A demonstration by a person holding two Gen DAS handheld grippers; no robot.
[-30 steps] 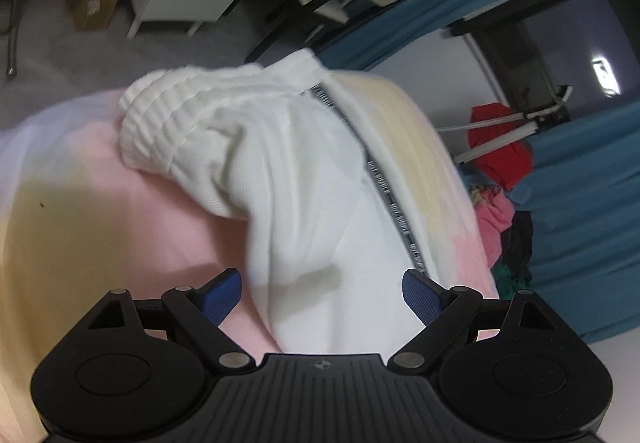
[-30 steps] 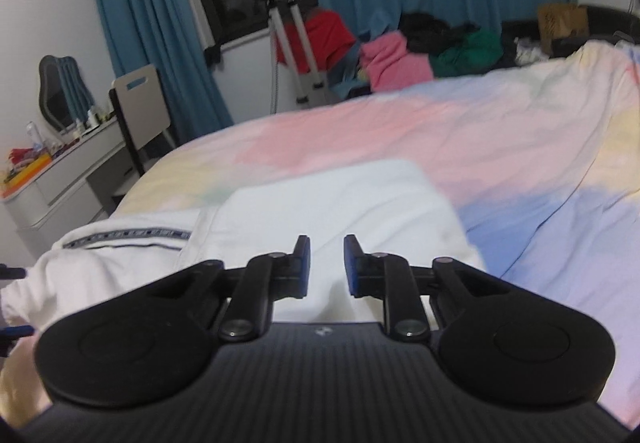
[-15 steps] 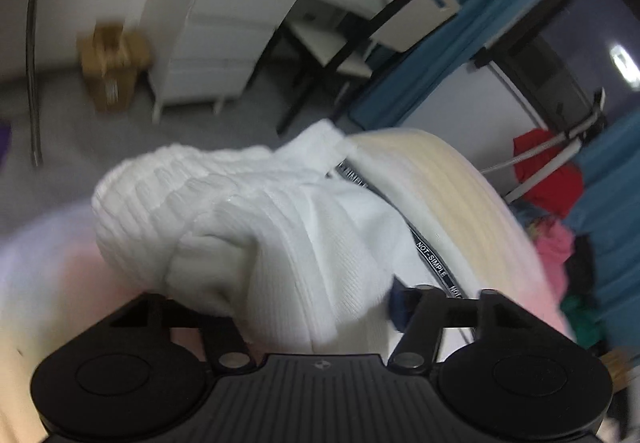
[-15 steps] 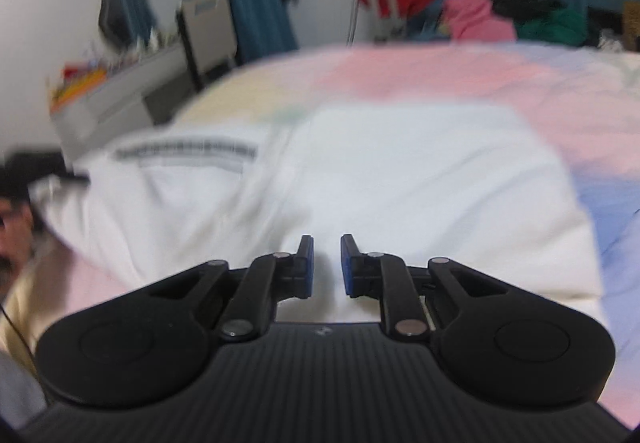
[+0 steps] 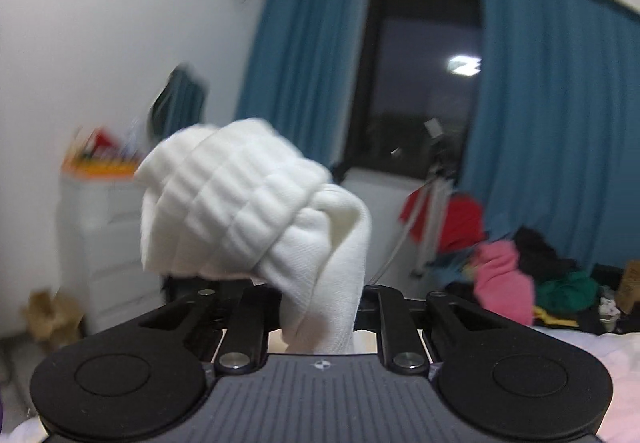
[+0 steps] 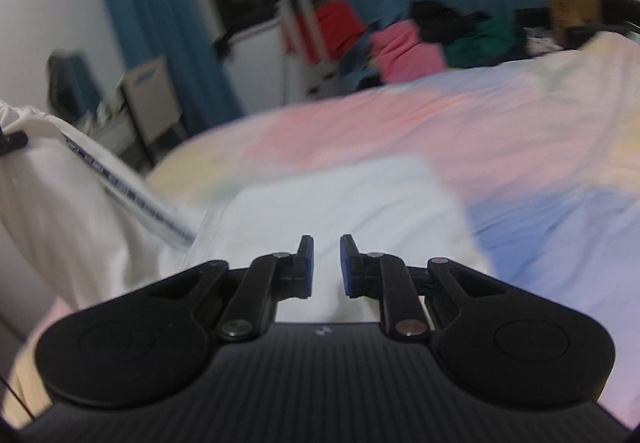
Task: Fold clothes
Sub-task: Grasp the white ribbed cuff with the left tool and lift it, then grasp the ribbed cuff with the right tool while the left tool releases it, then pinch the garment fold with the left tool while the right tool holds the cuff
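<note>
A white garment (image 6: 328, 203) lies on the pastel bedsheet (image 6: 500, 147). Its sleeve (image 6: 60, 195), with a printed dark stripe, is lifted up at the left of the right wrist view. My left gripper (image 5: 320, 307) is shut on the sleeve's ribbed white cuff (image 5: 240, 211), which bunches above the jaws and hides the fingertips. My right gripper (image 6: 324, 267) hovers low over the garment's body with its blue-padded jaws a narrow gap apart and nothing between them.
A pile of clothes (image 6: 420, 35), pink, green, black and red, lies beyond the bed under blue curtains (image 5: 560, 131). A tripod (image 6: 296, 19), a chair (image 6: 148, 95) and a white dresser (image 5: 100, 251) stand at the left.
My left gripper closed on the cuff and lifted it well off the bed, swinging up toward the window. My right gripper shifted slightly over the garment, still empty.
</note>
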